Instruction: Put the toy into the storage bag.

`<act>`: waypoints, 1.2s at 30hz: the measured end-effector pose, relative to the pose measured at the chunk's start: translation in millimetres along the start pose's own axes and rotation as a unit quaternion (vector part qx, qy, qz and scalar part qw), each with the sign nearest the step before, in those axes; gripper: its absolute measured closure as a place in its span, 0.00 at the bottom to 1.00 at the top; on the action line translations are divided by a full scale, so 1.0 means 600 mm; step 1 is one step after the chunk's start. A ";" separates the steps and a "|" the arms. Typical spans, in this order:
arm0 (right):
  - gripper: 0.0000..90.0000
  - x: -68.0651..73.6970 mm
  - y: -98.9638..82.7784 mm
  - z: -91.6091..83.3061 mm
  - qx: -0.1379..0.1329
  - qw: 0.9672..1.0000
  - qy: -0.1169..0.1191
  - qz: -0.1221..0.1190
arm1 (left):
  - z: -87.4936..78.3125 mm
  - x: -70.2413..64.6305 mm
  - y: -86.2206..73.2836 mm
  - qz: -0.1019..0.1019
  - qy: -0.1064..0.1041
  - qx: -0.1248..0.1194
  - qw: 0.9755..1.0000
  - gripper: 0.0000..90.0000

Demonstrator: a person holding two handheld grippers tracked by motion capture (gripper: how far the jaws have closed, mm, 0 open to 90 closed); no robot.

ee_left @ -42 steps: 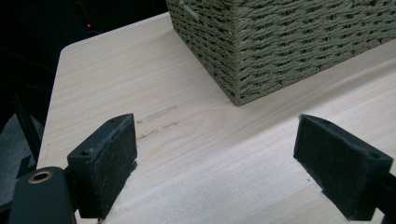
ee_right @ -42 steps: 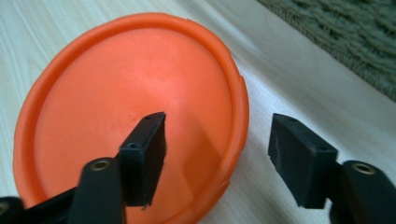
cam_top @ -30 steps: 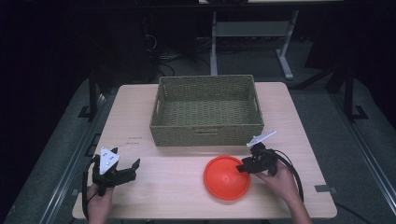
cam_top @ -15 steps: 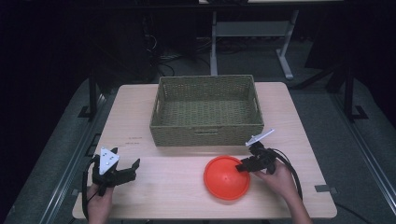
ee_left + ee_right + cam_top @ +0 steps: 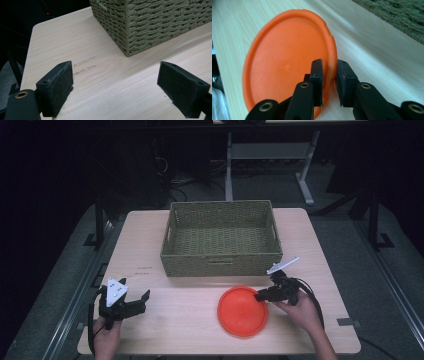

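An orange plate (image 5: 242, 311) lies on the wooden table (image 5: 180, 330) in front of a woven basket (image 5: 220, 262). My right gripper (image 5: 260, 296) comes in from the plate's right side. Its jaws have just been closing and now clamp the rim. In the right gripper view one pad sits inside the orange plate (image 5: 287, 67) and the other outside, with the right gripper (image 5: 329, 67) shut on the edge. My left gripper (image 5: 136, 304) rests at the table's front left, open. In the left gripper view the left gripper (image 5: 115, 75) has bare wood between its pads.
The basket (image 5: 155, 22) stands empty at the table's middle back, its near corner a short way ahead of the left gripper. Faint pencil marks (image 5: 85, 66) lie on the wood near its left pad. A metal stand (image 5: 270, 155) and cables are on the floor behind.
The right gripper's jaws have come together on the plate's right rim. Both hands and the plate stay where they were.
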State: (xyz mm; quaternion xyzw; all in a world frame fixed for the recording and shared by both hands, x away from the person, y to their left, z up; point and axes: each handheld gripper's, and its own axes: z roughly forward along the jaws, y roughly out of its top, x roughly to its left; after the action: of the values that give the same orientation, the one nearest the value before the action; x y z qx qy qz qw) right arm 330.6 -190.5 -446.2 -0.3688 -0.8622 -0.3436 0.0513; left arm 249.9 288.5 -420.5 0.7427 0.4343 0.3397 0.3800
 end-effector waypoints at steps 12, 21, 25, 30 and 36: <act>0.91 0.030 0.023 -0.026 -0.005 1.000 -0.005 -0.020 | 0.000 0.001 0.000 -0.002 0.000 -0.004 1.000 0.14; 0.91 0.035 0.036 -0.035 -0.006 1.000 0.018 -0.024 | -0.001 0.003 -0.001 -0.006 0.001 -0.003 1.000 0.14; 0.91 0.052 0.044 -0.049 -0.006 0.999 0.017 -0.038 | -0.002 0.001 -0.001 -0.003 0.001 -0.001 1.000 0.14; 0.91 0.062 0.055 -0.062 -0.007 0.999 0.012 -0.045 | -0.001 0.002 0.000 -0.006 0.002 -0.005 1.000 0.14; 0.91 0.067 0.062 -0.072 -0.013 0.999 0.011 -0.052 | -0.003 0.003 -0.001 -0.006 0.004 -0.003 1.000 0.14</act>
State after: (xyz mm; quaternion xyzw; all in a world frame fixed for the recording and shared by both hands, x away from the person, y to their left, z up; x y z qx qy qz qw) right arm 319.2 -175.1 -378.8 -0.3204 -0.8749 -0.3612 0.0384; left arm 248.8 290.7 -420.0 0.7378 0.4389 0.3415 0.3827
